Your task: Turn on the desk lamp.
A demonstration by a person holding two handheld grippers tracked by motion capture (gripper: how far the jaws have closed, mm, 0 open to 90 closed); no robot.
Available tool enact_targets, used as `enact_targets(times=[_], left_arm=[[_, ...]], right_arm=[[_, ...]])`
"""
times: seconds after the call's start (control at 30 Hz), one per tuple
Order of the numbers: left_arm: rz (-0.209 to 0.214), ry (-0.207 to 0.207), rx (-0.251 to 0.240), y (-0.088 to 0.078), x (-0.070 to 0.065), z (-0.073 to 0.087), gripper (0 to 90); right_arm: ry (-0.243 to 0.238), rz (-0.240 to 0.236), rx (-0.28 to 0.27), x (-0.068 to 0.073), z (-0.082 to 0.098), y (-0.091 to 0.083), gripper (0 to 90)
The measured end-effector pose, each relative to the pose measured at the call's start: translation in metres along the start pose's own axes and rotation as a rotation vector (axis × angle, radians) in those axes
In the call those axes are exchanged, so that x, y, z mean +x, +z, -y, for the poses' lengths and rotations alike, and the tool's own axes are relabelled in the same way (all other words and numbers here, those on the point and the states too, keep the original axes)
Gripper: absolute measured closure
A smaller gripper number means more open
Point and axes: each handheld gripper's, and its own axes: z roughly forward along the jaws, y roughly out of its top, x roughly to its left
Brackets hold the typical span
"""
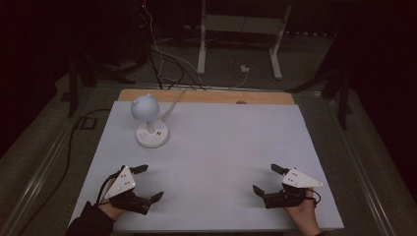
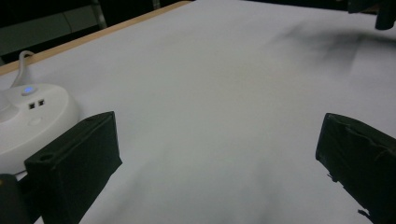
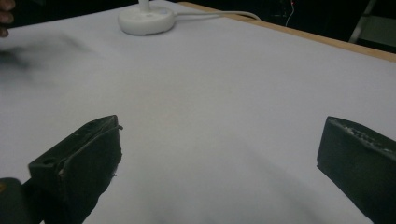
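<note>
A white lamp (image 1: 150,123) stands near the far left corner of the desk (image 1: 221,147), its round base flat on the white top and its rounded head upright on a short stem. The left gripper (image 1: 147,183) rests at the near left edge, the right gripper (image 1: 265,179) at the near right edge — both well apart from the lamp, though the left is nearer to it. On each, the fingers are spread wide with nothing between them. In the left gripper view the lamp base shows a small lit blue dot and two small square sockets — no lettering or brand mark can be read on it. A white cord (image 3: 215,14) runs from the base toward the desk's wooden far edge.
</note>
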Motion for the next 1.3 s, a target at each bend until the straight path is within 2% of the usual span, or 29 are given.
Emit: enact_targets(times=[0.1,0.47,0.83,1.13,1.3], left_arm=[[-0.004,0.001,0.008,0.000,0.000,0.000,0.3],[0.007,0.013,0.031,0.001,-0.002,0.000,0.3],[0.013,0.040,0.038,0.001,-0.007,-0.004,0.3],[0.048,0.037,0.050,0.001,-0.011,-0.011,0.2],[0.046,0.031,0.053,0.000,-0.012,-0.016,0.2]], right_arm=[[-0.013,0.002,0.021,0.000,0.000,0.002,0.0],[-0.022,0.012,0.028,0.000,0.000,0.002,0.0],[-0.024,0.026,0.008,0.001,-0.002,0.001,0.0],[-0.016,0.033,-0.004,0.002,-0.003,-0.001,0.0],[-0.023,0.043,-0.006,0.003,-0.003,-0.001,0.0]])
